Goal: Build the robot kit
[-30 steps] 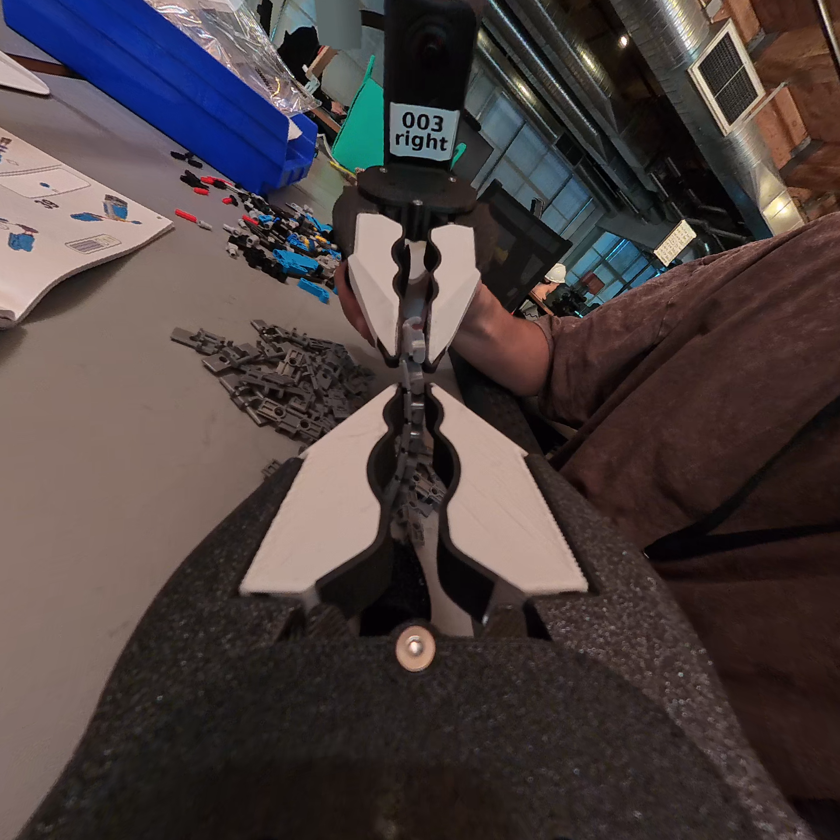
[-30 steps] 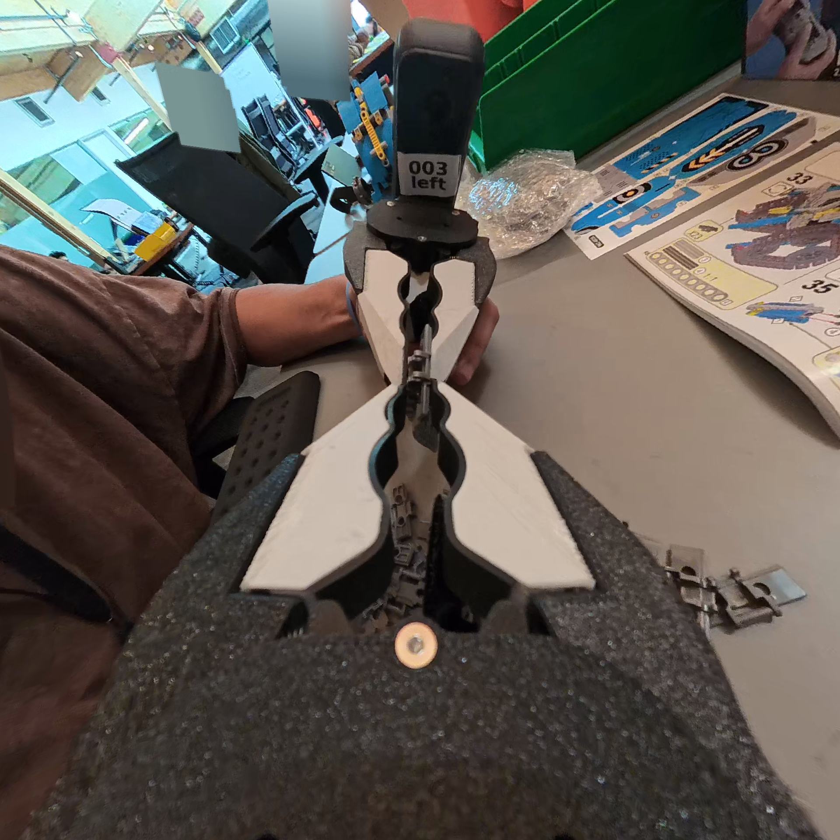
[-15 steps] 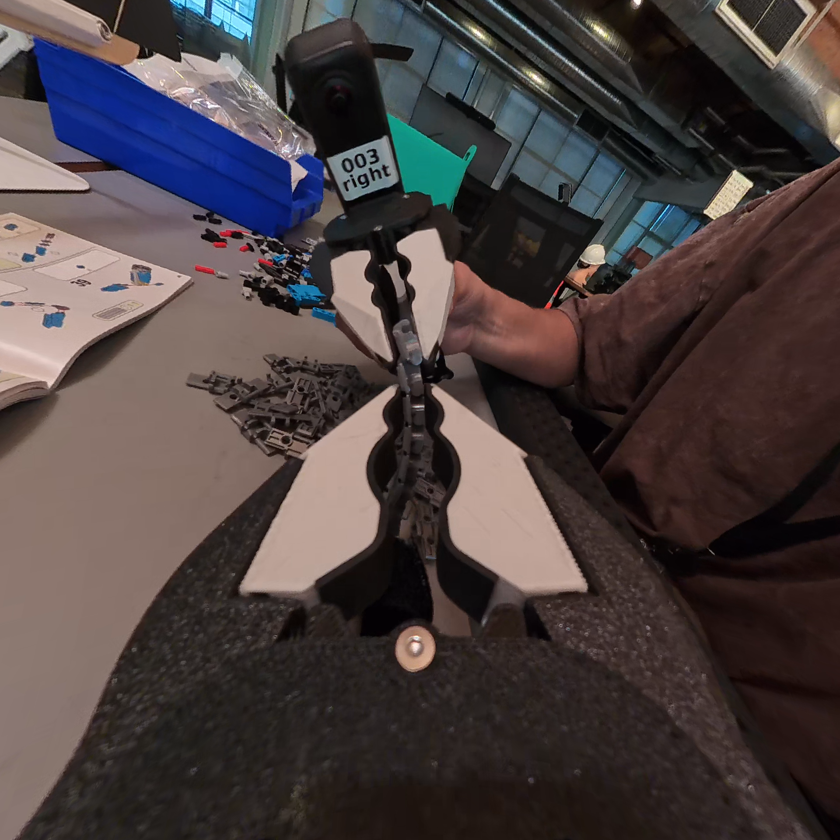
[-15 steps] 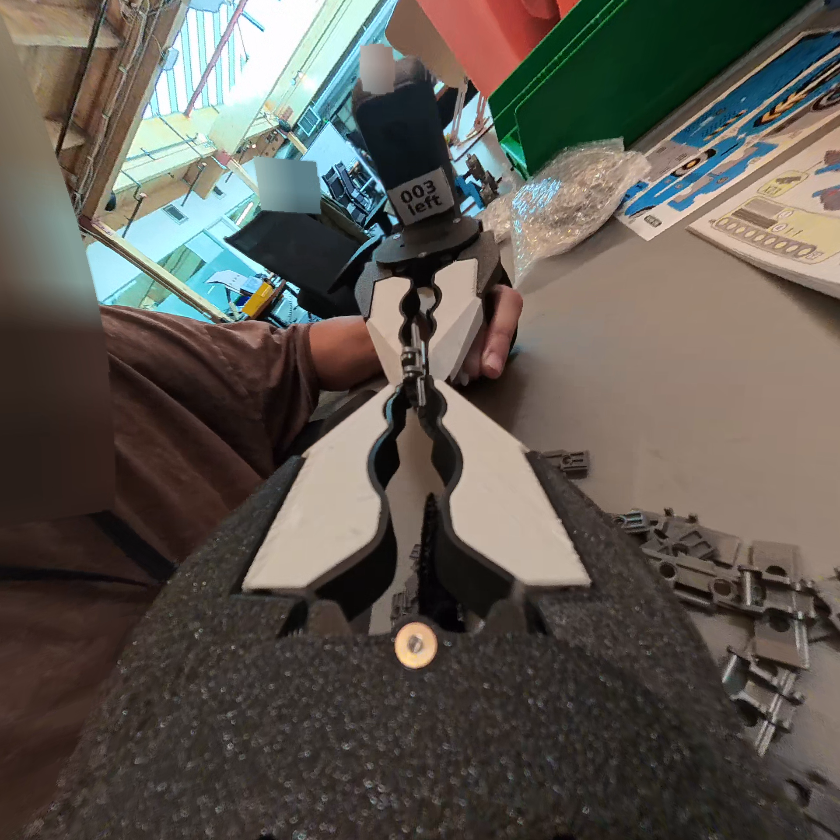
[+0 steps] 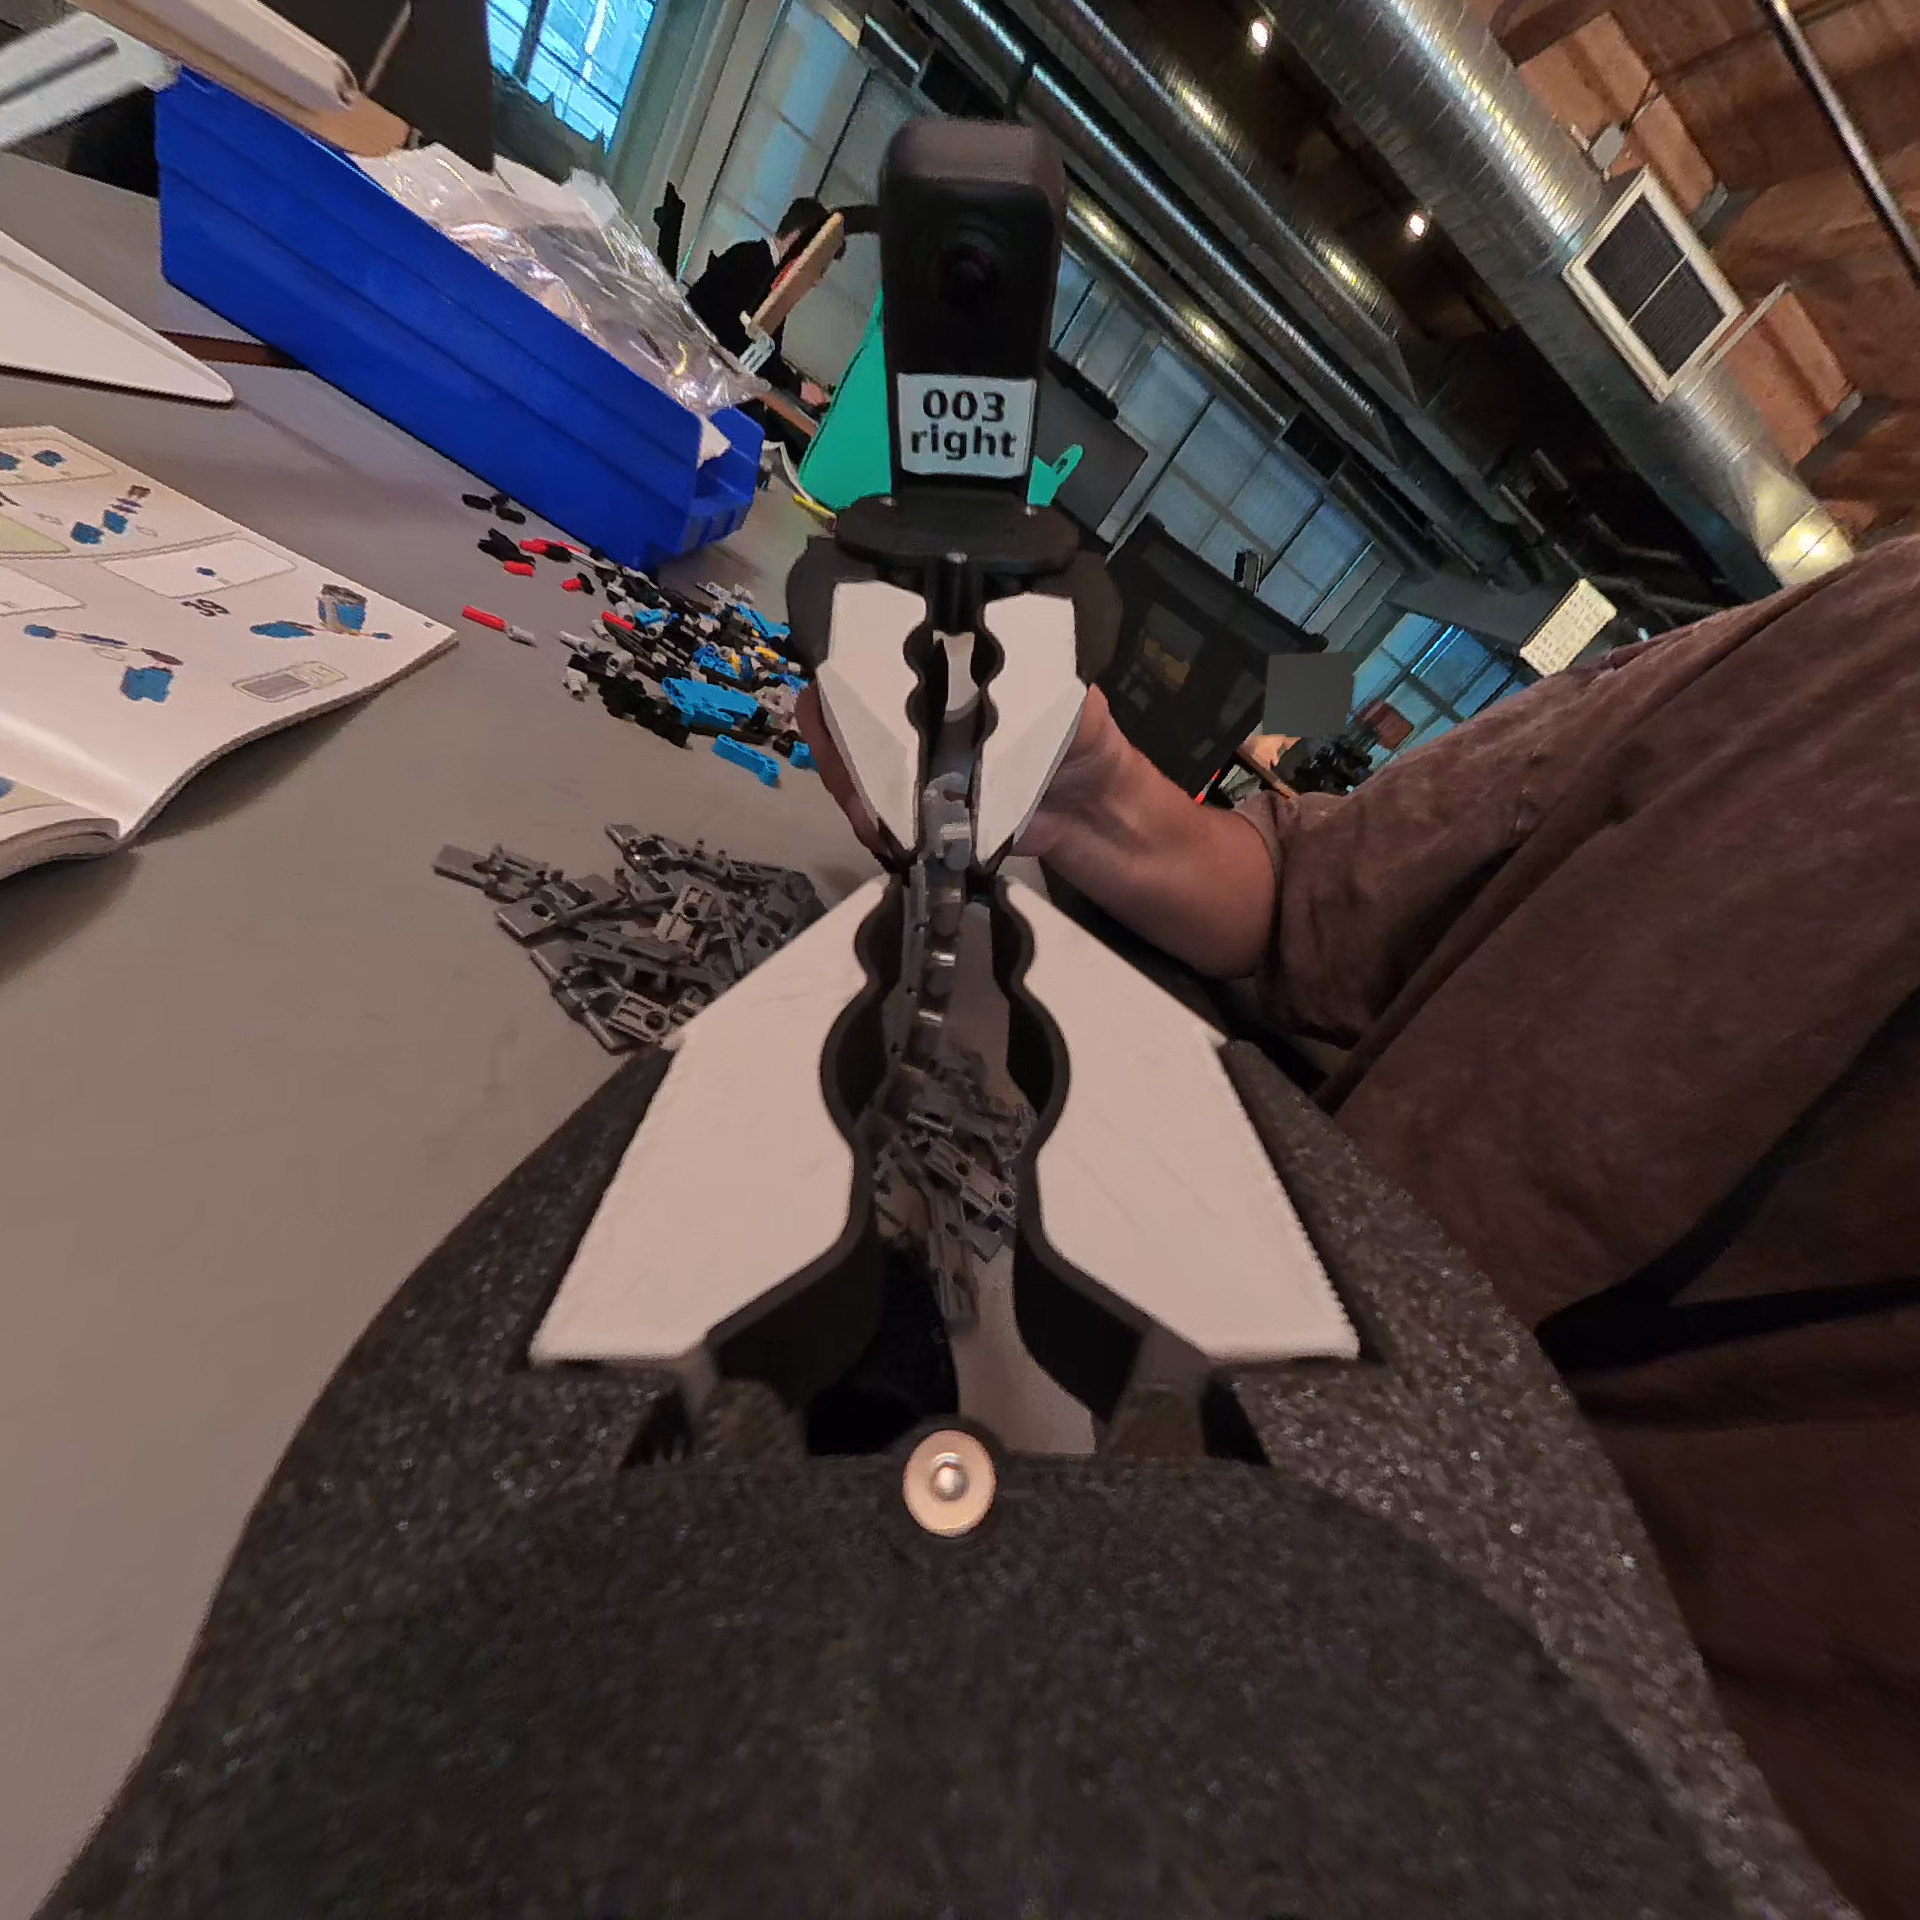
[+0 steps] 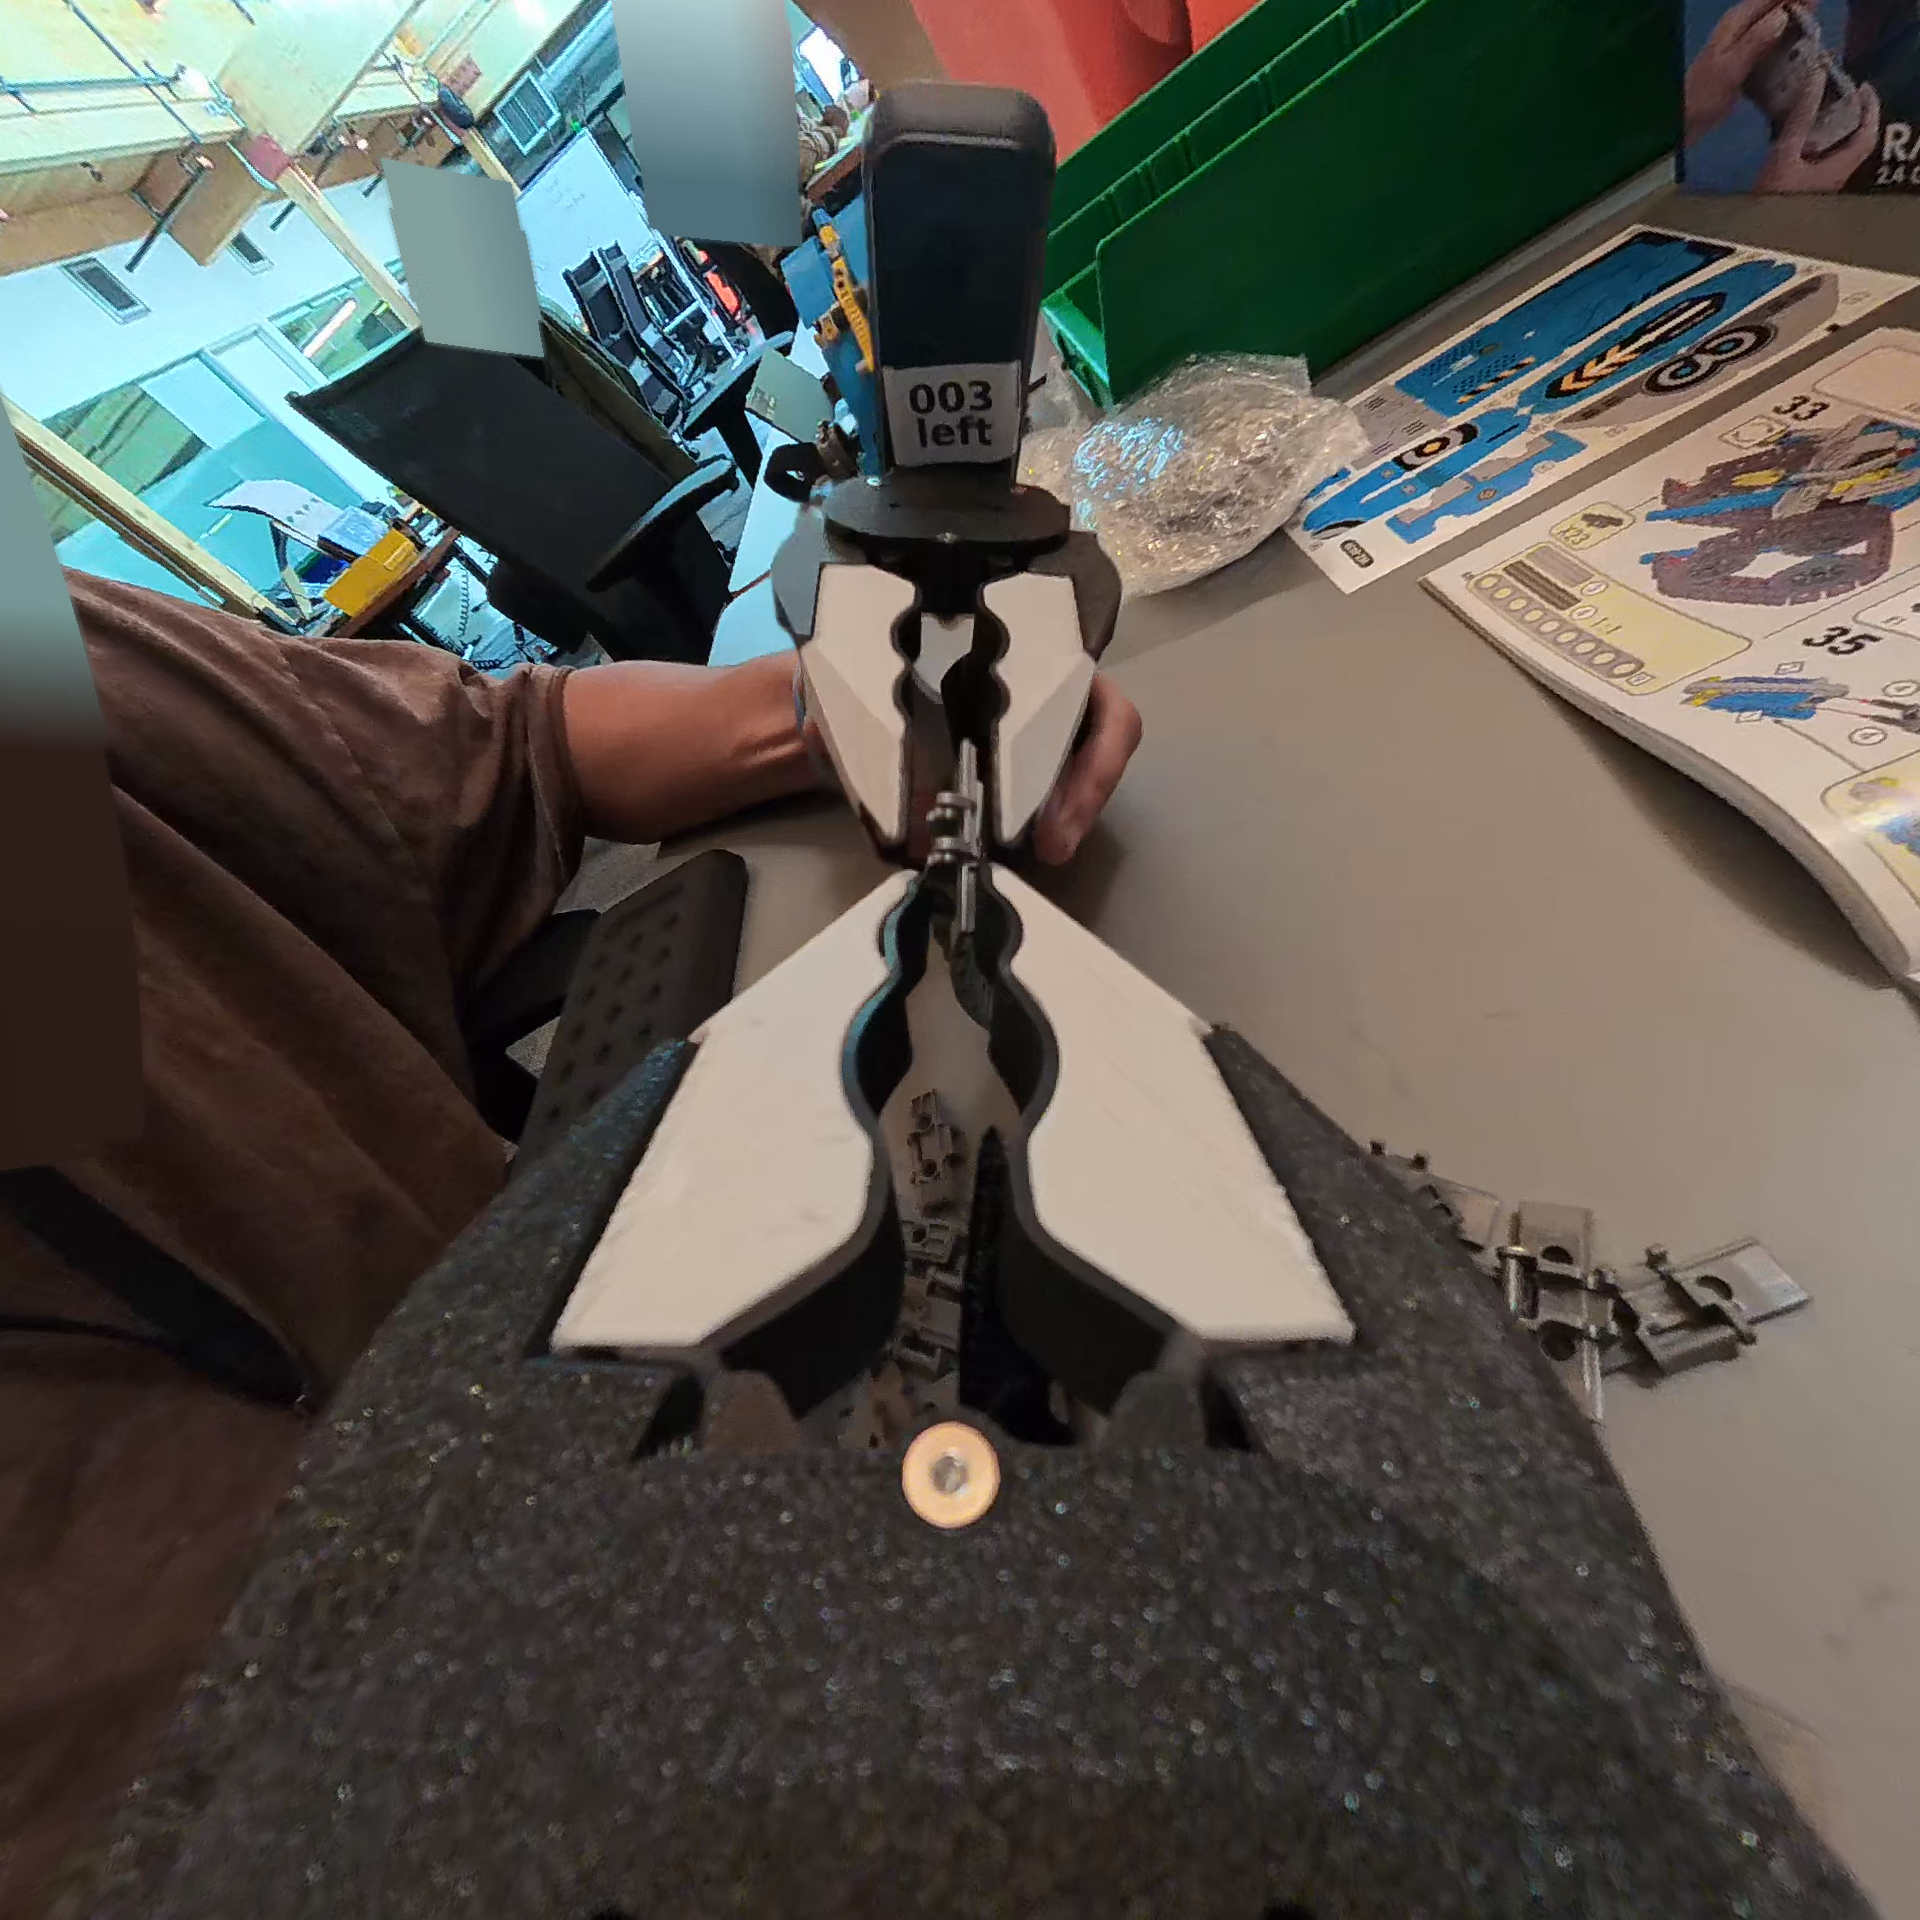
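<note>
Grey tabletop (image 5: 260,1039) below, busy workshop behind, and both tools meet tip to tip above the table edge. Left gripper (image 5: 940,883) is clenched on a grey chain of linked plastic pieces (image 5: 940,935), which trails back between its fingers. Right gripper (image 6: 956,883) pinches the chain's far end, a small link (image 6: 954,831), so the strand spans the two, seemingly so each can brace against the other. Just beside them lies a heap of loose grey links (image 5: 644,935), close at hand, likely the supply. Farther off sit small blue and black parts (image 5: 686,675), a blue bin (image 5: 436,343), an open instruction booklet (image 6: 1714,644), a crumpled clear bag (image 6: 1195,468) and a green bin (image 6: 1299,187).
</note>
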